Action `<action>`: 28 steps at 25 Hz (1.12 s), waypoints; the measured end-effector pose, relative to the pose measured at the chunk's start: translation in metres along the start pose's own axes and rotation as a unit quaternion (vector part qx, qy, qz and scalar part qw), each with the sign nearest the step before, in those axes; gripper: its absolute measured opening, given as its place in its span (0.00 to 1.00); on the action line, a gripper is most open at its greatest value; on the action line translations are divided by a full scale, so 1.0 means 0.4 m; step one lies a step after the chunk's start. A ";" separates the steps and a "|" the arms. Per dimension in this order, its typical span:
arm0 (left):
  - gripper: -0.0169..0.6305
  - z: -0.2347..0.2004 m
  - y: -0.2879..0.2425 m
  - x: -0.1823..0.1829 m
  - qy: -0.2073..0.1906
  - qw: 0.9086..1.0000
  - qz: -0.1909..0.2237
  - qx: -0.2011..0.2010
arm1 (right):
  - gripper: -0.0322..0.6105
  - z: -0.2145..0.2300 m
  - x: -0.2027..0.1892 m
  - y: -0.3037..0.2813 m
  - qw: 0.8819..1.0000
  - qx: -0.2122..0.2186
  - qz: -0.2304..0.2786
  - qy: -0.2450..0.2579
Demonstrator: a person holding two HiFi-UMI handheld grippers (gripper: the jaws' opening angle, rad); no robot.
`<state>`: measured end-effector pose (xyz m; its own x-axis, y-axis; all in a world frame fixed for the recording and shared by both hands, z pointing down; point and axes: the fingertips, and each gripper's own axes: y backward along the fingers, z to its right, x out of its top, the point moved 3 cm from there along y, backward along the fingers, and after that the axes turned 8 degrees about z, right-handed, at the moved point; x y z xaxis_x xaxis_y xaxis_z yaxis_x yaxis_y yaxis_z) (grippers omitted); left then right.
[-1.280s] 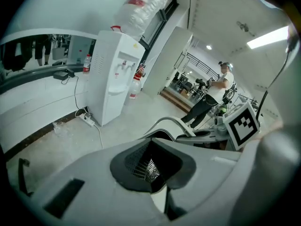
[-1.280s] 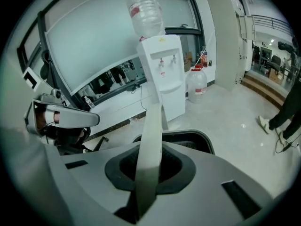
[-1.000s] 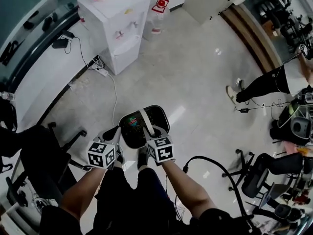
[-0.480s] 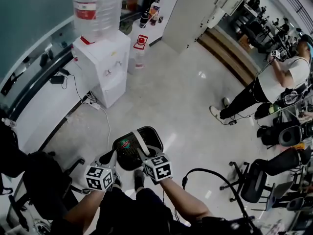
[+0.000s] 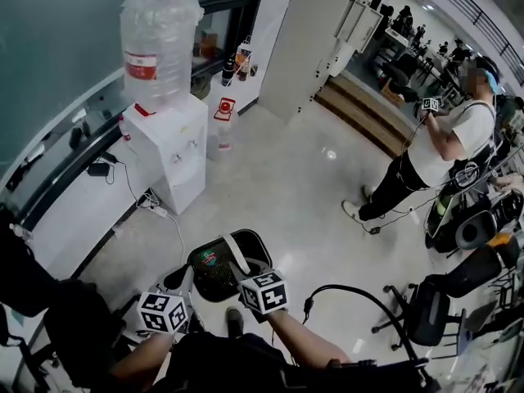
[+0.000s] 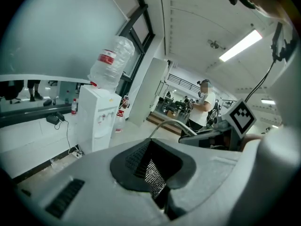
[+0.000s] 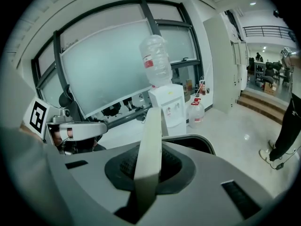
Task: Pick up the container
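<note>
A black container with a white bail handle hangs above the floor in front of my legs. My right gripper is shut on that handle. In the right gripper view the handle runs up from the jaws of the right gripper, with the container's rim curving behind. My left gripper is shut at the container's left rim. In the left gripper view the left gripper hides the rim; the handle's arc shows beyond.
A white water dispenser with a large bottle stands ahead on the left, a power cable at its foot. A person stands at the right. Office chairs crowd the right; wooden steps lie beyond.
Both grippers and the container have risen together off the floor. The head view has tipped up, showing the dispenser's bottle and more of the room.
</note>
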<state>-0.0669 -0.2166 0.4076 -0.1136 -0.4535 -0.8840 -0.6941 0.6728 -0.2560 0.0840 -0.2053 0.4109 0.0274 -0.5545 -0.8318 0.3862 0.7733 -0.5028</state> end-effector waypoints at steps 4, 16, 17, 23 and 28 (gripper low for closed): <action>0.04 0.028 0.013 0.029 -0.005 1.000 0.012 -0.009 | 0.11 -0.010 0.032 0.034 1.000 -0.003 0.010 0.001; 0.04 0.027 0.039 0.194 -0.045 0.995 0.087 0.023 | 0.11 -0.011 0.131 0.100 0.998 -0.019 0.055 -0.003; 0.04 0.024 0.036 0.204 -0.043 0.995 0.091 0.026 | 0.11 -0.010 0.138 0.099 0.998 -0.019 0.059 -0.004; 0.04 0.032 0.025 0.227 -0.049 0.994 0.093 0.022 | 0.11 -0.001 0.162 0.092 0.998 -0.014 0.063 -0.003; 0.04 0.030 0.031 0.223 -0.047 0.994 0.093 0.029 | 0.11 -0.002 0.169 0.090 0.998 -0.011 0.067 -0.002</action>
<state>-0.0771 -0.2418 0.3208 -0.1671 -0.2623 -0.9504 -0.6249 0.7738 -0.1037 0.0991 -0.2147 0.3362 0.0818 -0.4476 -0.8905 0.3593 0.8466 -0.3925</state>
